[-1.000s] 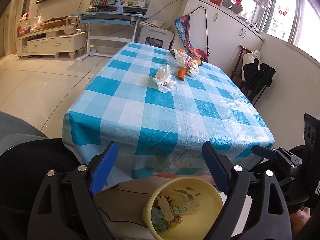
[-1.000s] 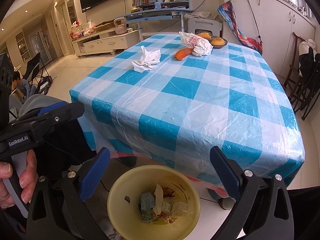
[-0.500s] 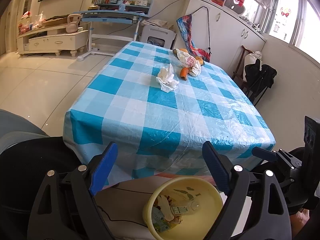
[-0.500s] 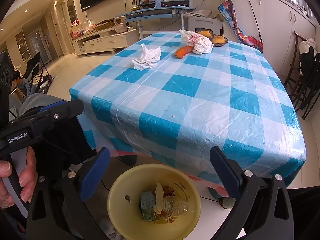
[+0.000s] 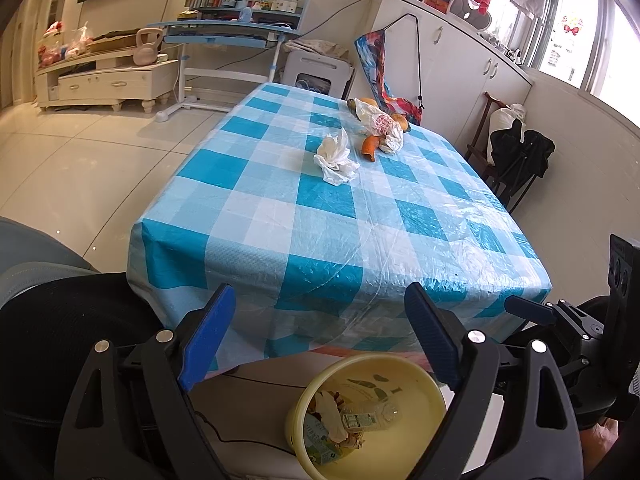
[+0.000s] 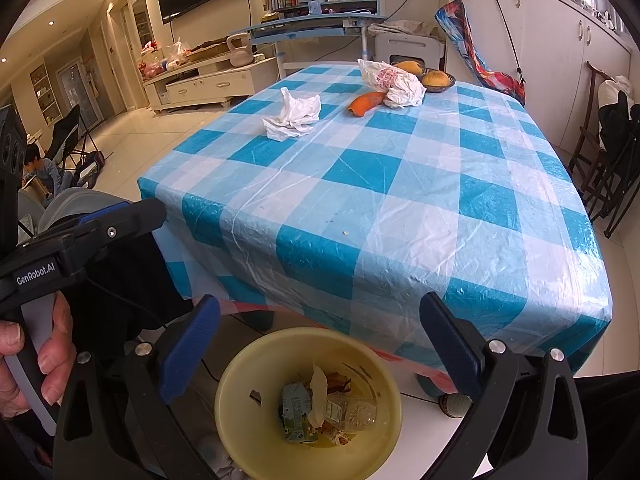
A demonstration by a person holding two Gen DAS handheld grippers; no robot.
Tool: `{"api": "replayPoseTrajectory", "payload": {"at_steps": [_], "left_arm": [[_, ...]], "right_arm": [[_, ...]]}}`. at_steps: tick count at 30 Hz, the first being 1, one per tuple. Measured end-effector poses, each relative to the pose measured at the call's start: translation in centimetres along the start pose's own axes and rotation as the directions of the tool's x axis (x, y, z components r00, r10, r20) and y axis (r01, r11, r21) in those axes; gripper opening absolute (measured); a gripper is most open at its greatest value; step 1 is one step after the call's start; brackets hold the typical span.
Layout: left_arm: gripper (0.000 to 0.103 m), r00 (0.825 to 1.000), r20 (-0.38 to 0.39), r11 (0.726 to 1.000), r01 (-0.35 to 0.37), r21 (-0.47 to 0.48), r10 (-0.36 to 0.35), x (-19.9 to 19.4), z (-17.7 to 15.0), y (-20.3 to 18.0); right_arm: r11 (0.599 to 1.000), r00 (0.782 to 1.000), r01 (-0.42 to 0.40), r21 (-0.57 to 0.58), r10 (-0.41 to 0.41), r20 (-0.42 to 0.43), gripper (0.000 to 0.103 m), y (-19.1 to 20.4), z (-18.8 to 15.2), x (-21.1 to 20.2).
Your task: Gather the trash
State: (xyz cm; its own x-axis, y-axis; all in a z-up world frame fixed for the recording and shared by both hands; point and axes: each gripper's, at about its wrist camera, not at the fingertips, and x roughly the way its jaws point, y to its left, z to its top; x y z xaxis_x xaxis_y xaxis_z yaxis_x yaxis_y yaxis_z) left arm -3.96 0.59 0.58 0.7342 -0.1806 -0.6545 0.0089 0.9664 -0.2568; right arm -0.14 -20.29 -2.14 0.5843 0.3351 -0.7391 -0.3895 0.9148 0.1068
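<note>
A yellow bin [image 5: 424, 384] [image 6: 240, 424] stands on the floor before the table and holds several bits of trash. A crumpled white tissue [image 5: 335, 158] [image 6: 293, 115] lies far back on the blue checked tablecloth [image 5: 328, 220] [image 6: 384, 184]. An orange peel [image 5: 369, 147] [image 6: 365, 103] lies beside a crumpled plastic bag [image 5: 380, 124] [image 6: 394, 84]. My left gripper [image 5: 320, 332] is open and empty above the bin. My right gripper [image 6: 320, 340] is open and empty above the bin.
A dark dish with fruit [image 6: 436, 79] sits at the table's far end. A black chair back [image 5: 52, 332] is at my left. Dark chairs [image 5: 516, 160] stand right of the table. A desk [image 5: 236, 36] and a TV cabinet [image 5: 104, 80] are beyond.
Both grippers have edged slightly closer to the table and tilted a little. Both stay open and empty above the bin.
</note>
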Motion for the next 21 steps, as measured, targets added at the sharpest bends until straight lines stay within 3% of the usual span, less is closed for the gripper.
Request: {"api": "replayPoseTrajectory", "payload": {"at_steps": [21], "left_arm": [[0.083,0.999,0.031,1.0,-0.003,-0.027,0.004,-0.54,0.55,0.49]], "right_arm": [[0.999,1.0,-0.021,0.042,0.02,0.019,0.096,-0.6,0.27,-0.5]]}}
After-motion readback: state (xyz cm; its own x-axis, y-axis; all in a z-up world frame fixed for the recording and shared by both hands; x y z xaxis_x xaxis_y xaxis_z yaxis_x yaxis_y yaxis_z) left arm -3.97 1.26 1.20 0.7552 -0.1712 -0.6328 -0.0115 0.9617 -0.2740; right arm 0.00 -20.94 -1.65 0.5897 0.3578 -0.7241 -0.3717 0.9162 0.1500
